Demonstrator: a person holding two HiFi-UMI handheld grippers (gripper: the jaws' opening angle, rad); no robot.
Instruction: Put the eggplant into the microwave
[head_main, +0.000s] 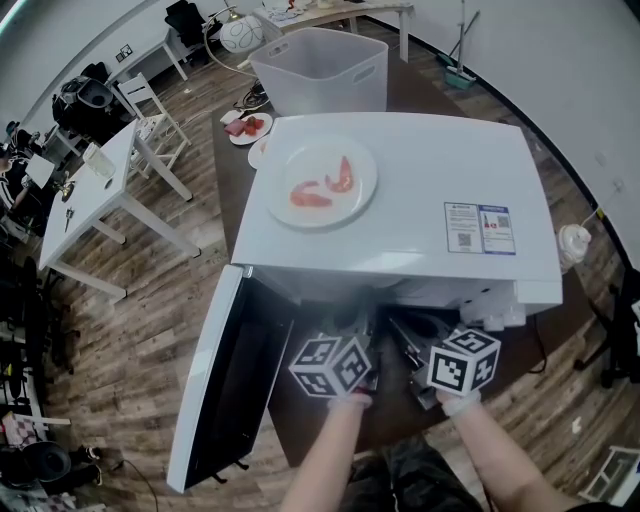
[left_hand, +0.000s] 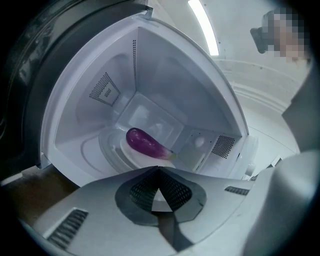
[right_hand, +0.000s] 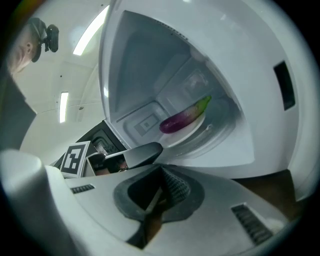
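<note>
Lying on its side inside the white microwave oven (head_main: 400, 200), the glossy purple eggplant (left_hand: 145, 142) is seen on a white round plate (left_hand: 131, 156) at the middle of the cavity floor. Its body is smooth and deep violet, a paler band is shown towards one end, and a yellow-green stem cap is caught in the right gripper view. The eggplant is touched by neither tool.

The left hand-held gripper (left_hand: 159, 170) is held just before the cavity mouth, its jaws met at the tips, and nothing is gripped between them. The right hand-held gripper (right_hand: 161, 170) is held beside it, jaws pressed closed as well and empty. Both marker cubes are seen side by side in the head view, close under the oven's front edge.

The white oven door (head_main: 215, 390) is swung wide to the left with its dark inner face shown, and the opening is faced straight by the two tools.

On the oven's flat top a second white round plate (head_main: 300, 155) is set with red food pieces (head_main: 340, 177) on it, and a blue-and-white label (head_main: 480, 228) is stuck near the right edge. Behind the oven a white plastic bin (head_main: 320, 70) is stood on the dark brown table (head_main: 228, 205), and a small plate of red slices (head_main: 245, 127) is placed beside it.
</note>
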